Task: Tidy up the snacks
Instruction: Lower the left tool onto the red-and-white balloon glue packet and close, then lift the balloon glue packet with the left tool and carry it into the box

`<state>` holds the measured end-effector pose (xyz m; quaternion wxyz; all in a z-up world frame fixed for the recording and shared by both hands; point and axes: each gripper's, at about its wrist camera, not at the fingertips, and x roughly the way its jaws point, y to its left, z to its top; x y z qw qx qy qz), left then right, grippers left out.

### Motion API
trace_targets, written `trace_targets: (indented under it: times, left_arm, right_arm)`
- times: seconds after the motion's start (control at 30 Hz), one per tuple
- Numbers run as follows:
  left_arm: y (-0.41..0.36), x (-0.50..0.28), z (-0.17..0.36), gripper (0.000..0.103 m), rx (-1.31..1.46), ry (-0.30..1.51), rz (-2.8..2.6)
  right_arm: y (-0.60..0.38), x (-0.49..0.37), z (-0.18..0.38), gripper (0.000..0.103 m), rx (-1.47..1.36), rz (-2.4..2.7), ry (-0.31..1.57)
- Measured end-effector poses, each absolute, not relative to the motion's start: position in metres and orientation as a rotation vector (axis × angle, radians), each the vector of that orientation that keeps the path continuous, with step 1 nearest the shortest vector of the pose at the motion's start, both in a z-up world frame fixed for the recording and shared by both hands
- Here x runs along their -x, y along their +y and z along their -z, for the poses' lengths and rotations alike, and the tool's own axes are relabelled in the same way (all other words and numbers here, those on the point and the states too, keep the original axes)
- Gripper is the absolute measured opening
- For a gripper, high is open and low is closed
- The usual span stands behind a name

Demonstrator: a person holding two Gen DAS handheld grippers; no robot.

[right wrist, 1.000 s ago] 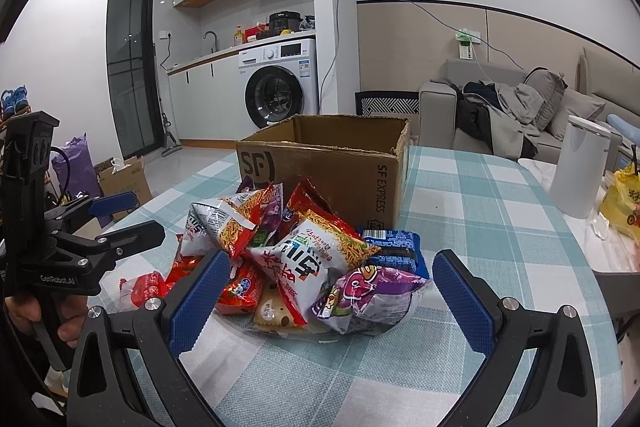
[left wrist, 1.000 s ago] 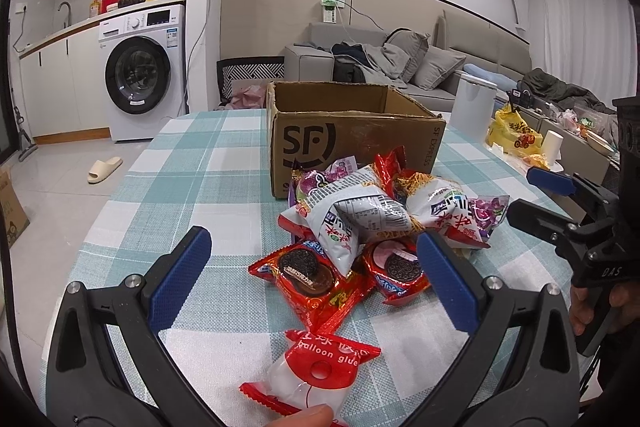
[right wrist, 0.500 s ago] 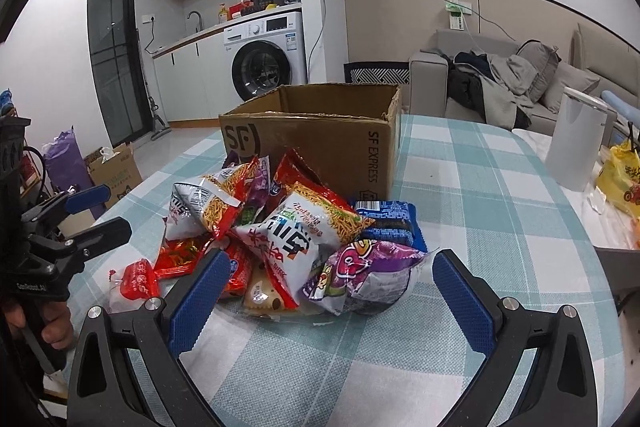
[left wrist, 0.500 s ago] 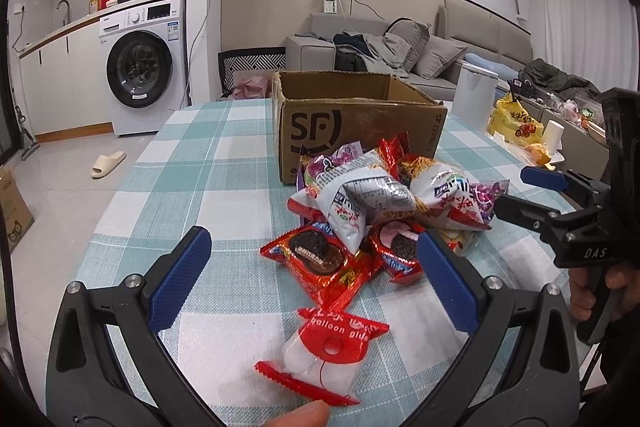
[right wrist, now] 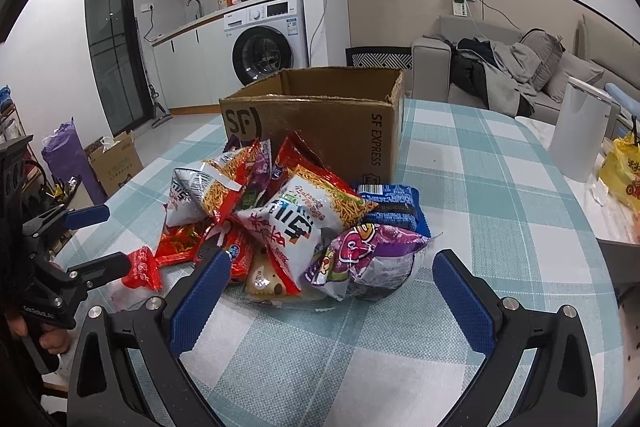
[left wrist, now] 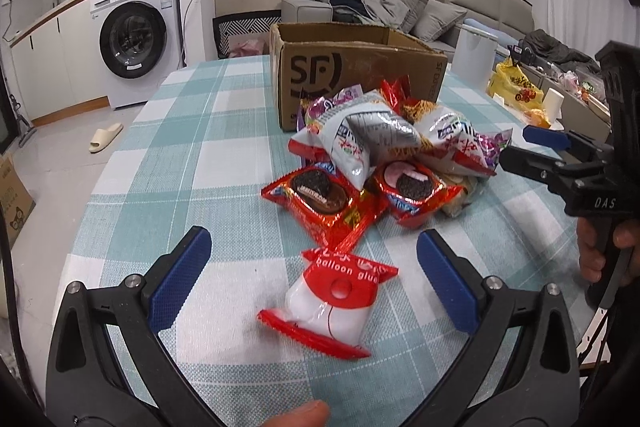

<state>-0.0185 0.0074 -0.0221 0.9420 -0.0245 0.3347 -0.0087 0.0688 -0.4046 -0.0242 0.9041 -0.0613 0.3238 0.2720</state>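
Observation:
A pile of snack packets (left wrist: 384,147) lies on the checked tablecloth in front of an open cardboard SF box (left wrist: 352,67). A red and white balloon glue packet (left wrist: 332,299) lies apart, nearest to me, between the fingers of my open left gripper (left wrist: 316,279). Two red cookie packets (left wrist: 320,195) lie just beyond it. In the right wrist view my open right gripper (right wrist: 332,283) frames a purple packet (right wrist: 368,259) and a noodle-snack bag (right wrist: 304,215) at the pile's near edge. The box (right wrist: 320,123) stands behind.
A white kettle (right wrist: 580,131) and a yellow bag (right wrist: 624,171) stand at the table's right side. The table edge runs along the left, with a floor box (right wrist: 116,163) and washing machine (left wrist: 132,47) beyond. Each gripper shows in the other's view.
Both grippers have moved forward toward the pile. The balloon glue packet now lies higher between the left fingers, and the purple packet sits closer between the right fingers. Both stay open.

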Motion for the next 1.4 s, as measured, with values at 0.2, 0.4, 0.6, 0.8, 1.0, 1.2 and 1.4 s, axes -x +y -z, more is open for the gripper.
trace_targets:
  times: [0.2,0.4,0.6,0.8,1.0,1.2,1.4]
  left_arm:
    - [0.003,0.015,0.029,0.102,0.02,0.736,0.022]
    - [0.003,0.011,0.034,0.096,0.025,0.767,0.04]
    - [0.002,0.005,0.04,0.082,0.029,0.803,0.067]
    - [-0.002,0.005,0.043,0.07,0.023,0.82,0.106]
    - [-0.005,0.006,0.045,0.062,0.022,0.831,0.124]
    - [-0.005,0.004,0.048,0.046,0.028,0.848,0.137]
    - [-0.005,0.006,0.047,0.042,0.037,0.841,0.145]
  right_arm:
    - [-0.409,-0.081,0.031,0.103,0.119,-0.533,0.735]
    - [-0.425,-0.093,0.032,0.103,0.076,-0.48,0.776]
    - [-0.431,-0.105,0.036,0.102,0.056,-0.446,0.809]
    - [-0.428,-0.112,0.044,0.1,0.057,-0.437,0.838]
    - [-0.423,-0.119,0.05,0.099,0.033,-0.448,0.866]
    - [-0.422,-0.127,0.055,0.089,-0.014,-0.485,0.902]
    - [-0.421,-0.13,0.061,0.076,-0.06,-0.533,0.934]
